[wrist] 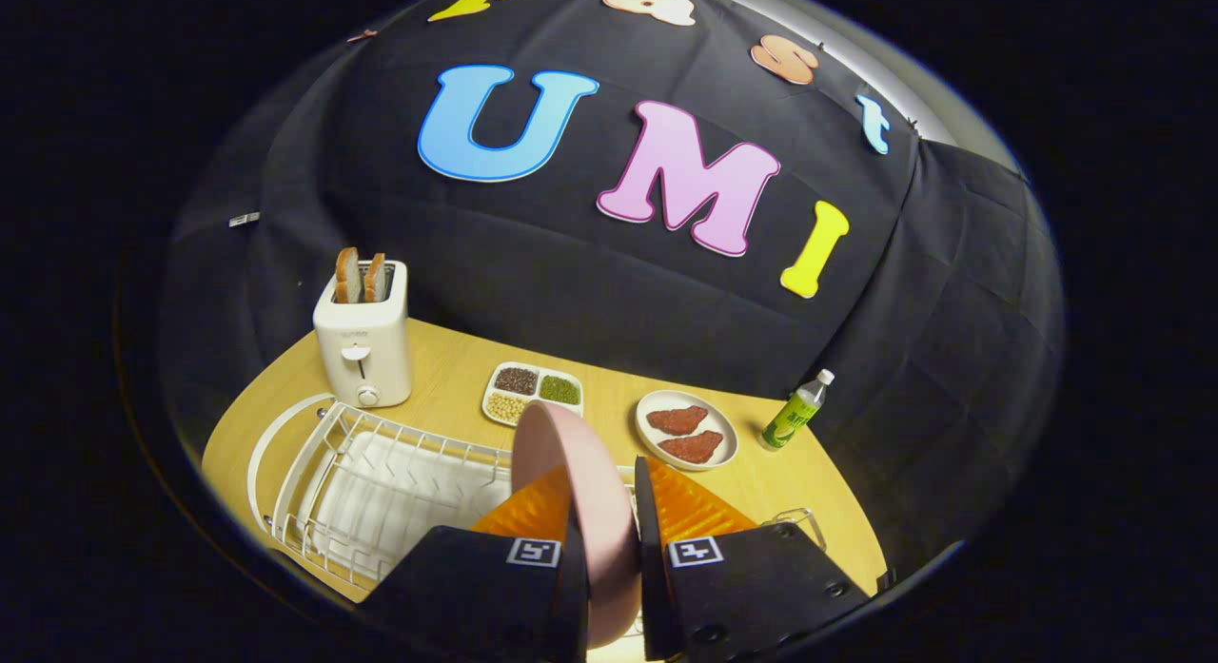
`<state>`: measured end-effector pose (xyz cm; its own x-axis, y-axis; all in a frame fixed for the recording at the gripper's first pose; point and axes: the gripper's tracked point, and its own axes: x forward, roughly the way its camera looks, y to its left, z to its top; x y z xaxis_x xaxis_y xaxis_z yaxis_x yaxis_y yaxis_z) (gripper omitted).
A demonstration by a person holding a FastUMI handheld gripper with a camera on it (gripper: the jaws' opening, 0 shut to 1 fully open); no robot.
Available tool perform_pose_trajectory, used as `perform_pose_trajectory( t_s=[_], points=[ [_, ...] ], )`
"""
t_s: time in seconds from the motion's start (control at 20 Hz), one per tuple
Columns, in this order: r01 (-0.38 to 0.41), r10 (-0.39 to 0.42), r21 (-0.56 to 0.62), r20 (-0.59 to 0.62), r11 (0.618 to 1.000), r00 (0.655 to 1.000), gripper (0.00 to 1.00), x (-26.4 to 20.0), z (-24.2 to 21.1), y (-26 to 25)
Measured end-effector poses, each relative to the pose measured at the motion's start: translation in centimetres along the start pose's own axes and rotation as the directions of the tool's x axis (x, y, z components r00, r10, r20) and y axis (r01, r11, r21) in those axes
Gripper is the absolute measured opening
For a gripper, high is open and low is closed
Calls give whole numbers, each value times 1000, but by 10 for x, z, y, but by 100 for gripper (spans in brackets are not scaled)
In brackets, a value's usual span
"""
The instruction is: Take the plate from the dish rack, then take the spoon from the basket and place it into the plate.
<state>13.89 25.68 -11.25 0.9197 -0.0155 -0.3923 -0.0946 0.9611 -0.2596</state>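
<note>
Gripped edge-on in the hand-held gripper (605, 530), the pink plate (571, 482) stands upright between both fingers — lifted above the white dish rack (381, 482) (on the wooden bench (457, 368)).

The plate (571, 473) was pink, the dish rack (381, 473) white, the toaster (363, 344) cream, the bottle (795, 414) green-labelled, and the table (457, 359) pale wood.
</note>
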Motion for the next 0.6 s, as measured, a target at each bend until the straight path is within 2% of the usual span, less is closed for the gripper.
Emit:
perform_pose_trajectory(
  t_s=[0.1,0.3,0.6],
  points=[
    [-10,11,28,-68,1000,998,24,7,-18,-8],
    [-78,91,143,-89,987,992,22,14,-20,-20],
    [-125,156,264,-99,957,983,21,6,-26,-61]
  ],
)
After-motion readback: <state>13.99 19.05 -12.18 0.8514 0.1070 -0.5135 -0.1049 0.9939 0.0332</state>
